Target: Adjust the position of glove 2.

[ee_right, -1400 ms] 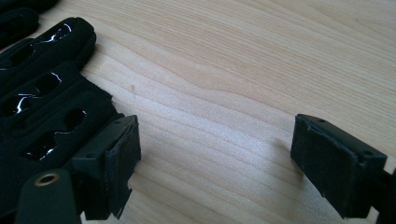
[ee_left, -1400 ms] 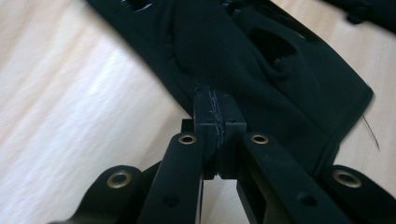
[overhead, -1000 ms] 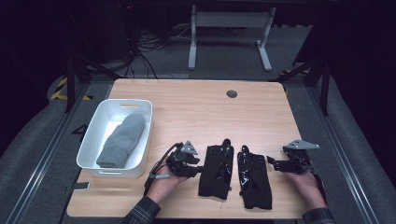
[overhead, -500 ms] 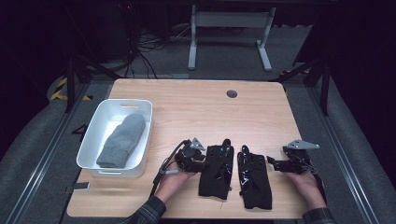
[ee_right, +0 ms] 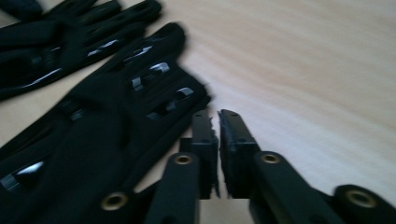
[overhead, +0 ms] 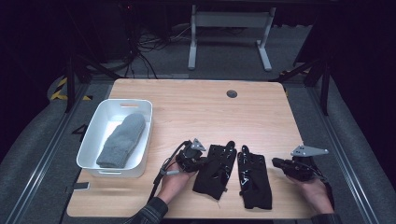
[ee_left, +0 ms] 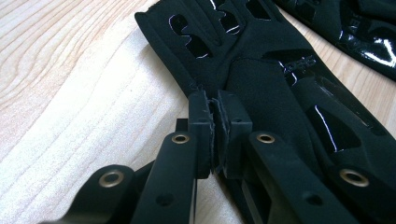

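Note:
Two black gloves lie flat near the table's front edge. My left gripper point(overhead: 201, 161) is at the left glove's point(overhead: 215, 169) left edge. In the left gripper view its jaws point(ee_left: 215, 100) have just been closing and pinch the thin edge of that glove point(ee_left: 261, 79). My right gripper point(overhead: 275, 162) is just right of the right glove point(overhead: 254, 179). Its jaws point(ee_right: 214, 116) have just been closing and stand shut with nothing between them, just off that glove's point(ee_right: 107, 126) edge. The picture there is blurred.
A white bin point(overhead: 93, 140) at the front left holds a grey mitten point(overhead: 122, 140). A round black grommet point(overhead: 231, 94) sits near the table's far edge. Bare wood stretches across the middle and back of the table point(overhead: 205, 112).
My left gripper moved a little right, onto the left glove's edge. My right gripper shifted slightly. The gloves and the bin have not moved.

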